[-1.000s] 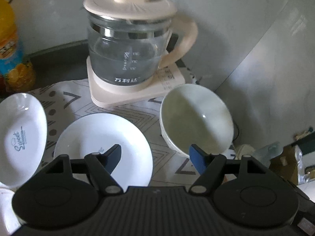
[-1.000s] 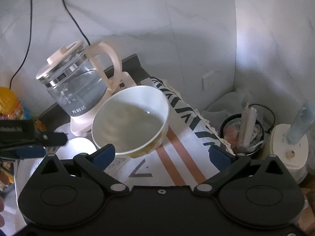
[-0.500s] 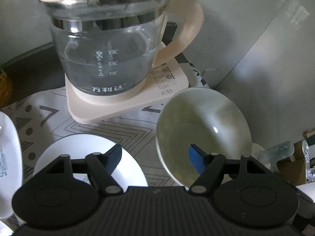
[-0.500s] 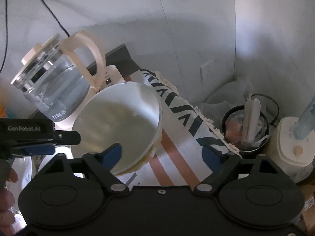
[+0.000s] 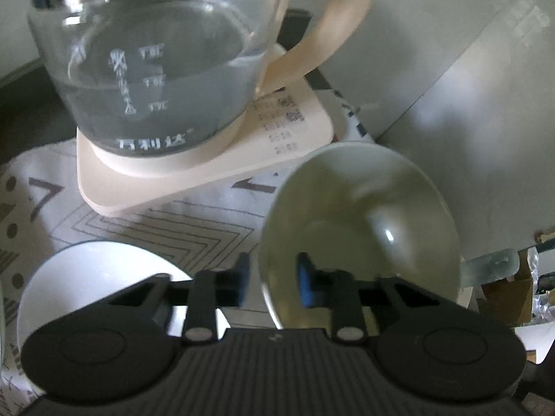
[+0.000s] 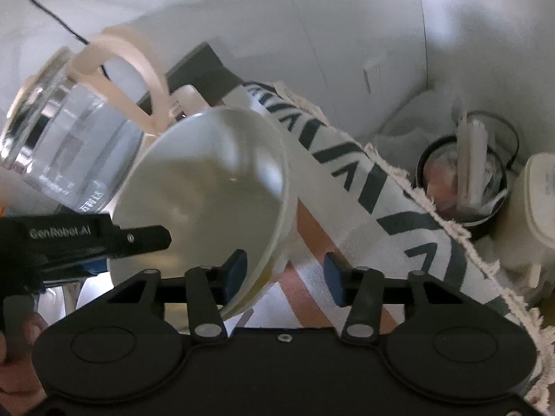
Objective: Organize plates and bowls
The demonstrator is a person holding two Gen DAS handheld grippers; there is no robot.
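Note:
A white bowl sits tilted on the patterned cloth, right of a kettle. My left gripper has its fingers around the bowl's near-left rim, with a gap still showing on each side. In the right wrist view the same bowl is tilted, and my right gripper straddles its near rim, jaws half closed with a gap. The left gripper reaches in from the left there. A white plate lies on the cloth at the lower left.
A glass kettle on a cream base stands close behind the bowl. White walls close the back and right. Past the cloth's fringed edge are a dark bin and a cream appliance.
Both grippers have moved in on the bowl and narrowed their jaws around its rim. The bowl has tipped further. The kettle looms larger in the left view.

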